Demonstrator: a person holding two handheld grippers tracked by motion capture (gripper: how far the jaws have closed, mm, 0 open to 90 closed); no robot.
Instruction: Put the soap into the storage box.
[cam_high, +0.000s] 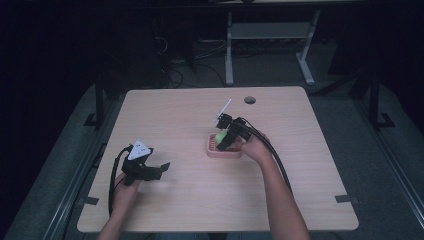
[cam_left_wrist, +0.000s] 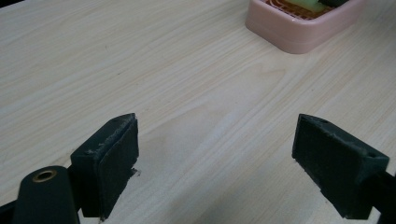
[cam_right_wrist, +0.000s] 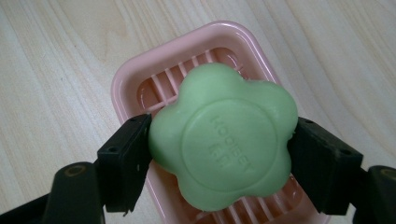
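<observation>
Black hand-held gripper (cam_high: 162, 167) with grey three-cornered plate; black cables; bare forearms.

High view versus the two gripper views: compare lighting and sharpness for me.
High view: dim, dark surroundings, table lit evenly, small things soft. Left gripper view: bright, wood grain sharp, pink soap dish cropped at top edge. Right gripper view: bright, green soap crisp enough to show embossed lettering, mild glare on dish rim.

Left tongs (cam_high: 161, 168) low at near-left, jaws wide apart, nothing between. Right tongs (cam_high: 223, 141) mid-desk, tilted down, jaws clamped on soap (cam_right_wrist: 224, 142).
</observation>
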